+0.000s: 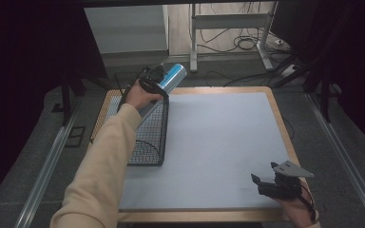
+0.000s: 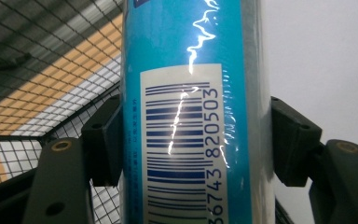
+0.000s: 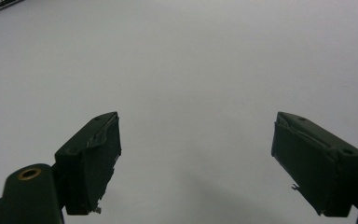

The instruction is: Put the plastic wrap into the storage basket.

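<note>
The worktop (image 1: 218,142) lies bare across its middle and right, a wide grey sheet where a hand could pass freely, and the right gripper (image 1: 266,183) sits at the near right corner, its jaws spread apart with nothing between them. The left edge is blocked by a black wire basket (image 1: 149,137). Above the basket's far end, the left gripper (image 1: 154,78) holds a blue can (image 1: 171,76), which fills the gap between its jaws.

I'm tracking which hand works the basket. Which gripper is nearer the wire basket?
Left. The left gripper, gripping a blue can, is right above the wire basket; the right gripper hovers open at the table's opposite near corner.
</note>
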A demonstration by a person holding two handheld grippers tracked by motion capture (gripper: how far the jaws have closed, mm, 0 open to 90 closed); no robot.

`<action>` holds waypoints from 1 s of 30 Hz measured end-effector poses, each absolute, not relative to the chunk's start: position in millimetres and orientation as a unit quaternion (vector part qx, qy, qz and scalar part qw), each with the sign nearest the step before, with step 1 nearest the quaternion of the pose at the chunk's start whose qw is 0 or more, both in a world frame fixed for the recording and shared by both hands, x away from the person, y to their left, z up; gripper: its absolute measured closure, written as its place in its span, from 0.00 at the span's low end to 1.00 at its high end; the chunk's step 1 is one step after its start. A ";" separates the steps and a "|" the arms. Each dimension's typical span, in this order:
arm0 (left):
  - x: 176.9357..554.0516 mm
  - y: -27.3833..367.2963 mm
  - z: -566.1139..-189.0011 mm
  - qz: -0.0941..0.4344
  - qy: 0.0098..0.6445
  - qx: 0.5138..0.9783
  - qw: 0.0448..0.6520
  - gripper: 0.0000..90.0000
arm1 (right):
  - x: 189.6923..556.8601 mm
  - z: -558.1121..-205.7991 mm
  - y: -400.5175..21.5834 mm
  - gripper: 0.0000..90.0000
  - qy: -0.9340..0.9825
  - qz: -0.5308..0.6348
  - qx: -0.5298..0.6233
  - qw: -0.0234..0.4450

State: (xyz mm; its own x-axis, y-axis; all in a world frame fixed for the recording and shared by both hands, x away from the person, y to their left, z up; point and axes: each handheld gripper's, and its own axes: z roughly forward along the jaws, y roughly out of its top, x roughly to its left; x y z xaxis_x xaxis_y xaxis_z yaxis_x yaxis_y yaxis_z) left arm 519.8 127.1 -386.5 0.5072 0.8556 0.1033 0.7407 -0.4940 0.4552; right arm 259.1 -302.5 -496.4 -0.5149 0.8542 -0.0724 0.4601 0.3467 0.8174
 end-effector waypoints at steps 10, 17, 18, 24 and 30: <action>526.4 132.3 -405.9 0.161 0.480 0.847 0.161 0.35 | 259.3 -496.7 -303.0 0.18 0.780 0.386 0.421 0.257; 526.6 133.5 -413.4 0.159 0.481 0.849 0.153 0.35 | 259.3 -497.2 -302.6 0.18 0.781 0.383 0.421 0.257; 526.9 134.5 -414.5 0.159 0.483 0.847 0.153 0.35 | 259.4 -497.2 -302.4 0.18 0.781 0.383 0.420 0.257; 529.5 140.1 -425.9 0.162 0.495 0.843 0.135 0.35 | 259.5 -497.4 -302.4 0.18 0.782 0.382 0.419 0.258; 531.4 141.0 -432.0 0.163 0.496 0.842 0.134 0.35 | 259.7 -497.7 -302.3 0.18 0.783 0.381 0.419 0.257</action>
State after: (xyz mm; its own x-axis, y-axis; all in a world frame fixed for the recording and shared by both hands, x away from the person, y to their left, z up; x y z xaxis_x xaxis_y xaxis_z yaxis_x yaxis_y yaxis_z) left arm 531.4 141.0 -432.0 0.4553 0.8790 0.1418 0.7913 -0.4725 0.3880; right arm 259.7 -302.3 -497.7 -0.5169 0.8520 -0.0831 0.4603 0.3585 0.8122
